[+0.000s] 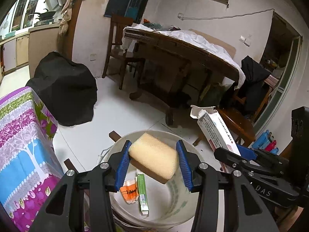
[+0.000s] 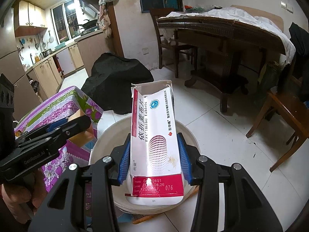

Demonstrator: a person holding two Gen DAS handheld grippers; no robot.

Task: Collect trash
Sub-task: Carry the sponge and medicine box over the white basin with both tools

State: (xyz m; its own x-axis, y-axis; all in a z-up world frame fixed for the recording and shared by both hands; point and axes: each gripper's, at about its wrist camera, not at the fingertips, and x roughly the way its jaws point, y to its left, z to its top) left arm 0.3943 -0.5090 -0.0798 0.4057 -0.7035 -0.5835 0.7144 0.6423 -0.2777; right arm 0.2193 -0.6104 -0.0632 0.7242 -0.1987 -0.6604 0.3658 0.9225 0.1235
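left fingers [image 1: 154, 166] tight on sponge [image 1: 154, 159], right fingers [image 2: 154, 159] on "tablets" box [image 2: 155, 141] w/ "076", over bucket [image 1: 119, 141]

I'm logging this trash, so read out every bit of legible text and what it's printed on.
White-and-red cardboard medicine box: "依折麦布片", "代亚", "圣华曦", "076", "01"; English line and dates partly unreadable.
Left tool body: "GenRobot.AI".
Right tool body: "DAS".
Green carton in white bucket: too small.

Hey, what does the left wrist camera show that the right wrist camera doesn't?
Only the left wrist view shows the bucket's inside: an orange wrapper and a green box, under the sponge in the left gripper. Only the right wrist view shows the medicine box's printed face and the kitchen counter. Both show the bucket, dining table and black bag.
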